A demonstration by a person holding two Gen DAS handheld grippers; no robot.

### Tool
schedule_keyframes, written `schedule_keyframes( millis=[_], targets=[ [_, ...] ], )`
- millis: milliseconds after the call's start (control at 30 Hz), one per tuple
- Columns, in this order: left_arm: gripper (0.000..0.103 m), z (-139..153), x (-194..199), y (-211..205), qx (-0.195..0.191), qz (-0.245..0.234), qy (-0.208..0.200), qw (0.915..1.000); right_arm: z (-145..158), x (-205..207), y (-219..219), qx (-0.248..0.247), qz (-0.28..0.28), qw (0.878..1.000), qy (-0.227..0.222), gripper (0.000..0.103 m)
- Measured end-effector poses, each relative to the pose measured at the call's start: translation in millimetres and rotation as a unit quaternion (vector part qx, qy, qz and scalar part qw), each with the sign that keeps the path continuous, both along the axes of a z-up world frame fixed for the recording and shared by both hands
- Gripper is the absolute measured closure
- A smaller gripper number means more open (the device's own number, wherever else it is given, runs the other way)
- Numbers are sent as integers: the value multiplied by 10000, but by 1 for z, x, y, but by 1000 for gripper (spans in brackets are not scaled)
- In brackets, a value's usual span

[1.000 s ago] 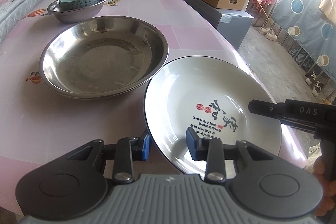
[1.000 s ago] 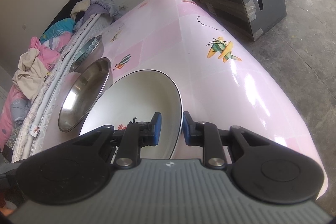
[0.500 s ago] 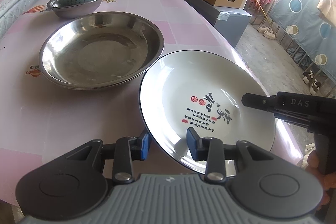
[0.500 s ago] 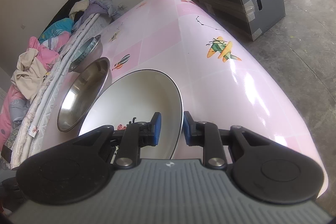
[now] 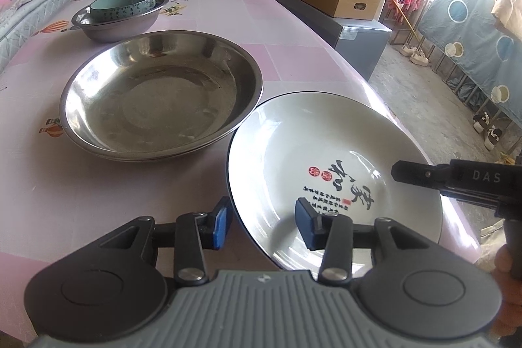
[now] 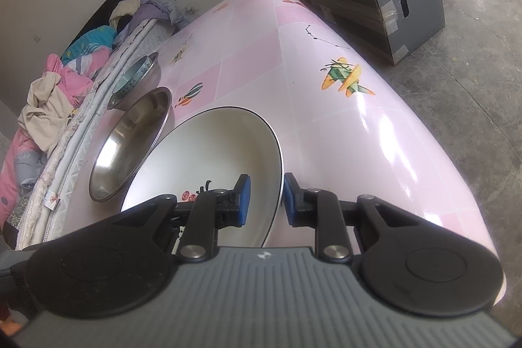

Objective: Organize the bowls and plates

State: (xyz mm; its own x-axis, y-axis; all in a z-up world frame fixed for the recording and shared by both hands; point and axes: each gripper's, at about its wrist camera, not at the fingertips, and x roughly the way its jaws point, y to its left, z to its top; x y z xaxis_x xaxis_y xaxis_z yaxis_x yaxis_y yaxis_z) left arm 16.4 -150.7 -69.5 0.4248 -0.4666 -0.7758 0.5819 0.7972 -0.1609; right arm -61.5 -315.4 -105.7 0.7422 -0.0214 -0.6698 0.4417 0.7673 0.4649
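Pink table [image 5: 39, 185] | left claw [image 5: 262, 225] opening off plate [image 5: 332, 152] rim | right claw [image 6: 264, 201] pinches rim; keep it level

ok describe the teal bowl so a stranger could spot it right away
On the pink table, look to the far end nearest the bed. A small steel bowl sits there, and the teal bowl is nested inside it, the only coloured dish, with dark script around its outside.

Both wrist views looked steeply down from close above the white plate [image 5: 326, 152], from its near and right rims; both shared the steel pan [image 6: 130, 145].
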Motion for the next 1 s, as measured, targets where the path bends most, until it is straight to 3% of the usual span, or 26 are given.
schedule_keyframes(
  millis=[633, 867, 1000],
  targets=[
    [54, -1, -4, 3, -433, -281, 251, 9984, 1, -10, -6, 111, -49, 9999, 48, 80],
    [53, -3, -1, -6, -62, -321, -175, 9993, 0, -9, -1, -21, -72, 9999, 74, 81],
    [54, -3, 1, -7, -94, -294, -155, 9994, 3, -5, 8, -362, -11, 9992, 172, 80]
  ],
)
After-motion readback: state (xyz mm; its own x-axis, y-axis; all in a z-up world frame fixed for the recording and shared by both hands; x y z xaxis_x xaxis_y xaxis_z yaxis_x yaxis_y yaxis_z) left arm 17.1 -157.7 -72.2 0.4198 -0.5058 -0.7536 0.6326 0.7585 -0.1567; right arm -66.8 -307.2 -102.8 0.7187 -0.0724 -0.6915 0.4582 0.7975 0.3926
